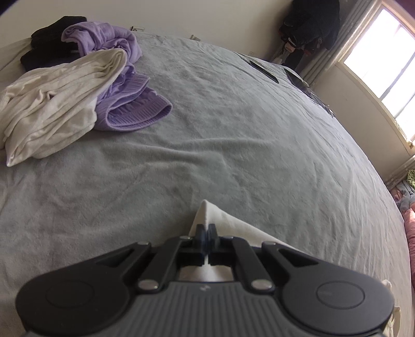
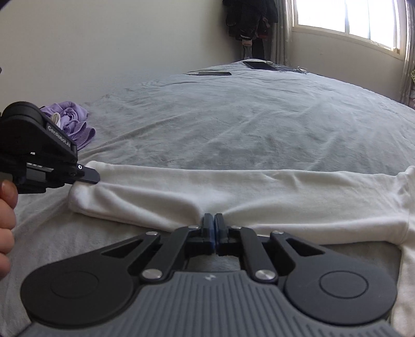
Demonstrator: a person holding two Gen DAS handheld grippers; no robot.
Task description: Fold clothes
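White garment (image 2: 233, 191) pinched between both grippers' closed fingers (image 2: 207, 223).

2 grippers (image 1: 206, 230) (image 2: 214, 220), 4 garments: 2 white (image 2: 233, 197) (image 1: 52, 103), 1 purple (image 1: 124, 77), 1 black (image 1: 52, 39), 1 bed (image 1: 233, 142)

Both cameras ride low over the bed (image 1: 233, 129), each looking forward along its own closed fingers. The left view sits just behind the left hand-held gripper (image 1: 206, 229) and faces across the bed toward the far wall, with the clothes pile (image 1: 64, 85) at upper left. The right view sits close behind the right hand-held gripper (image 2: 214, 220), facing the window (image 2: 345, 20). Both share the white garment (image 2: 233, 191), the pile and the window corner.
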